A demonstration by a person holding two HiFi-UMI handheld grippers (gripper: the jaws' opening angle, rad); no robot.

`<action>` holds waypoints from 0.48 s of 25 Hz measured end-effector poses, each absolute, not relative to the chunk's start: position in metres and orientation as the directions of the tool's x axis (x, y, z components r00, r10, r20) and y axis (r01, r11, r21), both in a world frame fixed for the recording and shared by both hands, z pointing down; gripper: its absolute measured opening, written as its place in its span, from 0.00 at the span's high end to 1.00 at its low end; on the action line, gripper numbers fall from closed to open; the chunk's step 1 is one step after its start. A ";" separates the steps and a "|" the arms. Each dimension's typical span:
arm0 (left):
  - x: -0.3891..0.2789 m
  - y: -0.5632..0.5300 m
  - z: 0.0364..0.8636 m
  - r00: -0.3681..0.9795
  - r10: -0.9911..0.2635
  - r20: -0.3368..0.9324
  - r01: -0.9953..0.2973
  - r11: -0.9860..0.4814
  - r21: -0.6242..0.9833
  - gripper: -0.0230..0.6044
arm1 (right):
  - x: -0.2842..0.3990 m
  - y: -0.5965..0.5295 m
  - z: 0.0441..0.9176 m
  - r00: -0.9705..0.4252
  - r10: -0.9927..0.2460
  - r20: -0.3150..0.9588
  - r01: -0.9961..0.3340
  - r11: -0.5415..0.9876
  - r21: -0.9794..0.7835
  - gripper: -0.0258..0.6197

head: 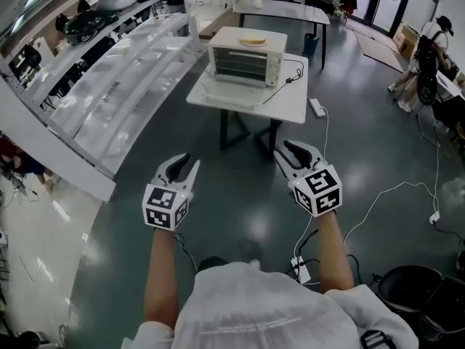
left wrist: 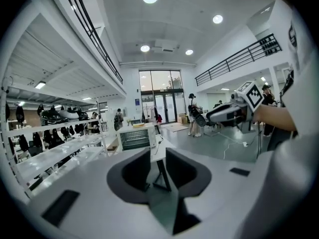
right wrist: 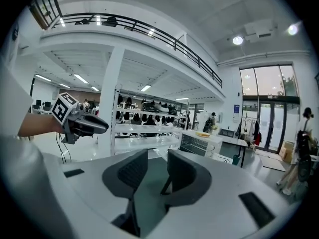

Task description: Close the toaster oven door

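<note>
Approach stance: left hand-held gripper [head: 186, 163] and right hand-held gripper [head: 285, 151], jaws apart and empty, point toward the toaster oven [head: 247, 57] standing well ahead on the tabletop [head: 290, 102], its door [head: 229, 91] folded down, probably readying a free jaw to lift it.

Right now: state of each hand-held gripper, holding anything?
Left hand-held gripper: open, nothing between its jaws.
Right hand-held gripper: open, nothing between its jaws.

We hold our left claw [head: 186, 163] and right claw [head: 285, 150] out side by side, jaws parted, both empty.
</note>
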State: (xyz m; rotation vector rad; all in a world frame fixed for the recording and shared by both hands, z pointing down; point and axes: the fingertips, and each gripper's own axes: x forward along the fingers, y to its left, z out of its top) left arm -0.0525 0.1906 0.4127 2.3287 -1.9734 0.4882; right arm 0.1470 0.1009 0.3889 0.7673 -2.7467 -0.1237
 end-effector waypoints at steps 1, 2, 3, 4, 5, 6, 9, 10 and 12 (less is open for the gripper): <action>-0.049 0.189 0.416 0.130 -0.952 0.276 -0.971 -0.179 -0.160 0.81 | 0.150 0.097 0.392 -0.819 -0.515 0.255 -0.490 0.857 0.158 0.77; -0.047 0.186 0.419 0.123 -0.951 0.284 -0.973 -0.173 -0.156 0.81 | 0.153 0.093 0.394 -0.819 -0.511 0.260 -0.487 0.859 0.155 0.77; -0.045 0.183 0.421 0.118 -0.949 0.292 -0.974 -0.168 -0.153 0.81 | 0.154 0.089 0.395 -0.820 -0.509 0.262 -0.486 0.861 0.149 0.77; -0.045 0.180 0.422 0.115 -0.948 0.297 -0.975 -0.165 -0.150 0.81 | 0.155 0.084 0.395 -0.822 -0.506 0.261 -0.487 0.862 0.140 0.77; -0.045 0.176 0.422 0.113 -0.948 0.298 -0.975 -0.163 -0.149 0.81 | 0.154 0.080 0.395 -0.824 -0.504 0.259 -0.487 0.863 0.132 0.77; -0.047 0.172 0.422 0.112 -0.949 0.295 -0.976 -0.160 -0.147 0.81 | 0.154 0.075 0.395 -0.826 -0.503 0.256 -0.487 0.864 0.126 0.77; -0.056 0.155 0.420 0.102 -0.955 0.280 -0.979 -0.146 -0.142 0.81 | 0.149 0.057 0.396 -0.823 -0.510 0.249 -0.496 0.860 0.122 0.77; -0.060 0.149 0.420 0.100 -0.956 0.277 -0.980 -0.143 -0.141 0.81 | 0.146 0.050 0.397 -0.820 -0.516 0.246 -0.504 0.856 0.113 0.77; -0.068 0.136 0.424 0.101 -0.955 0.279 -0.980 -0.143 -0.135 0.81 | 0.141 0.034 0.399 -0.813 -0.528 0.247 -0.523 0.848 0.090 0.77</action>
